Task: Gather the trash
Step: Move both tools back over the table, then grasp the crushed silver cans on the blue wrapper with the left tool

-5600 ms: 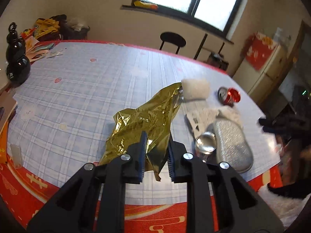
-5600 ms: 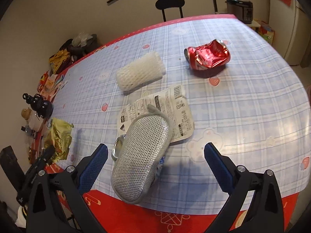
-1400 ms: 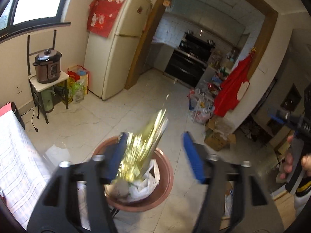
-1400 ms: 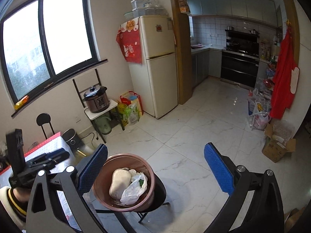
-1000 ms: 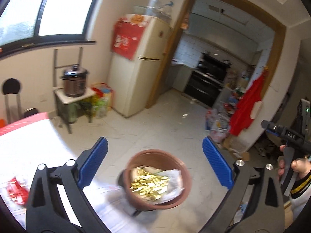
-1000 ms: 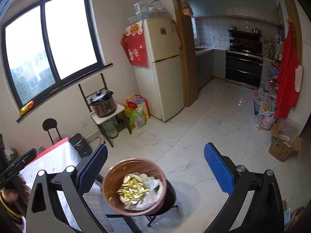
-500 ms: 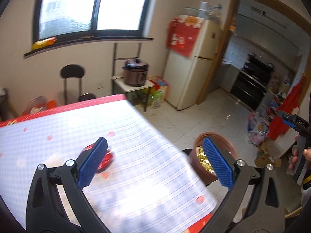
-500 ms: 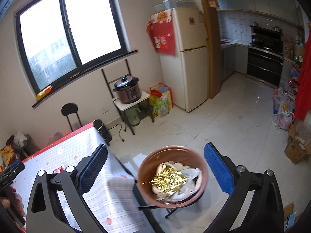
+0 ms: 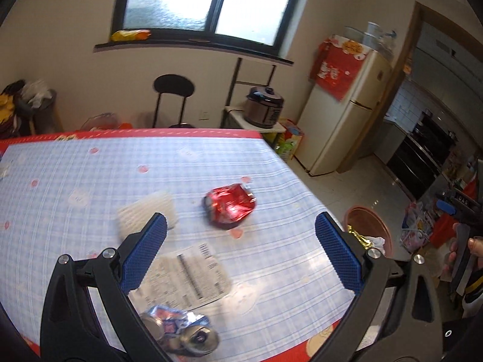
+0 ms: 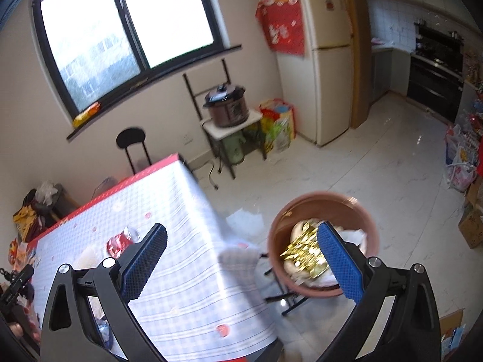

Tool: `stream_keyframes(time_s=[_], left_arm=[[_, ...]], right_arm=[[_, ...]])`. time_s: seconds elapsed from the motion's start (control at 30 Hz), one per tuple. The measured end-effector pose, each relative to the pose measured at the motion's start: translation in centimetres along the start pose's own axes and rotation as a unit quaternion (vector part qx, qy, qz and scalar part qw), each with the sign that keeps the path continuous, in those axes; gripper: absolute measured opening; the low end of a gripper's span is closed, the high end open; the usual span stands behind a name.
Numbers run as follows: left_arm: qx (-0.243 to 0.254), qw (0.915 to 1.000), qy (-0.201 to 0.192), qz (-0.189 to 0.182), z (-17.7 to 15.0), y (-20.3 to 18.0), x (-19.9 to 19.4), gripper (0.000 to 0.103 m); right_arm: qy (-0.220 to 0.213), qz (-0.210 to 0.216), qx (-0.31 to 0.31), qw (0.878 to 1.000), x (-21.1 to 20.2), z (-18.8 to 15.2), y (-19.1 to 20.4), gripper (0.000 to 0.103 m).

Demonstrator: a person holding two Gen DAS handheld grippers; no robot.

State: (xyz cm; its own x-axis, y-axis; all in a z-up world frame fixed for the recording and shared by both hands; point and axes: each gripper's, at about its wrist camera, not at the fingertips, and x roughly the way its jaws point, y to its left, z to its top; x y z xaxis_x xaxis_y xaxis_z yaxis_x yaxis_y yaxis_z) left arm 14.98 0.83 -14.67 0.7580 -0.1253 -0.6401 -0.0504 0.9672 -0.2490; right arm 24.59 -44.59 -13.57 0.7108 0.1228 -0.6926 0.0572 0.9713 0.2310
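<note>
— What sort of place is this?
— A home kitchen-diner: a fridge [image 10: 326,63], rice cooker [image 10: 225,105], built-in oven [image 10: 434,75], and a table [image 9: 90,181] under a checked cloth.

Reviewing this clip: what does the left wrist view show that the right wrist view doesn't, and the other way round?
Only the left wrist view shows the printed paper label and the flattened cans at the table's near edge, plus the person's hand on the other tool.

Only the right wrist view looks down into the brown bin, where the gold wrapper lies on other rubbish.

Both show the crushed red can and white foam sleeve on the checked tablecloth, and open, empty tongs: left, right.
</note>
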Motion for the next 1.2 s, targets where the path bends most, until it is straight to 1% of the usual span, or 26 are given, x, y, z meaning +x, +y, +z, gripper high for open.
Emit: stream_keyframes(time_s=[0.13,0.23,0.33,0.4,0.5,0.6,0.67,0.7,0.73,0.77,0.83,0.93,1.03,1.2], left_arm=[[-0.042,0.9986,0.011,0.029,-1.9,4.0,-0.7,0.097],[-0.072,0.9960,0.026,0.046,-4.3,7.1,-1.0,0.097],[-0.098,0.9928,0.047,0.051,-6.8,9.1,-0.9,0.097],[-0.109,0.9909,0.061,0.051,-8.5,9.7,-0.6,0.097],[-0.110,0.9892,0.086,0.044,-10.9,9.3,0.3,0.097],[-0.082,0.9902,0.108,0.033,-12.8,7.6,1.3,0.096],[-0.063,0.9914,0.111,0.030,-13.7,6.4,1.8,0.096],[-0.059,0.9916,0.113,0.024,-14.1,6.0,2.1,0.095],[-0.057,0.9916,0.116,0.010,-14.5,5.6,2.4,0.090],[-0.057,0.9913,0.119,0.000,-14.7,5.3,2.7,0.082],[-0.058,0.9893,0.134,-0.010,-15.2,5.0,3.6,0.076],[-0.066,0.9873,0.144,-0.013,-15.9,5.1,4.7,0.070],[-0.072,0.9856,0.153,-0.011,-16.2,5.2,5.7,0.069],[-0.065,0.9843,0.164,-0.012,-16.8,4.6,6.8,0.068]], right_arm=[[0.028,0.010,-0.018,0.999,1.8,-1.4,2.7,0.098],[0.047,0.016,-0.036,0.998,3.2,-2.6,5.1,0.098],[0.067,0.027,-0.059,0.996,4.5,-4.0,7.8,0.098],[0.083,0.034,-0.073,0.993,5.3,-4.9,9.4,0.098],[0.105,0.050,-0.092,0.989,6.1,-6.2,11.8,0.098],[0.122,0.064,-0.112,0.984,6.7,-7.7,14.1,0.098],[0.132,0.072,-0.128,0.980,6.8,-8.7,15.4,0.098],[0.136,0.074,-0.134,0.979,6.9,-9.0,15.8,0.098],[0.140,0.075,-0.139,0.977,7.0,-9.4,16.2,0.098],[0.145,0.077,-0.143,0.976,7.0,-9.8,16.4,0.098],[0.154,0.079,-0.147,0.974,7.1,-10.5,16.6,0.098],[0.165,0.080,-0.149,0.972,7.3,-11.5,16.5,0.098],[0.175,0.079,-0.152,0.970,7.4,-12.4,16.3,0.098],[0.186,0.079,-0.157,0.967,7.5,-13.5,16.1,0.098]])
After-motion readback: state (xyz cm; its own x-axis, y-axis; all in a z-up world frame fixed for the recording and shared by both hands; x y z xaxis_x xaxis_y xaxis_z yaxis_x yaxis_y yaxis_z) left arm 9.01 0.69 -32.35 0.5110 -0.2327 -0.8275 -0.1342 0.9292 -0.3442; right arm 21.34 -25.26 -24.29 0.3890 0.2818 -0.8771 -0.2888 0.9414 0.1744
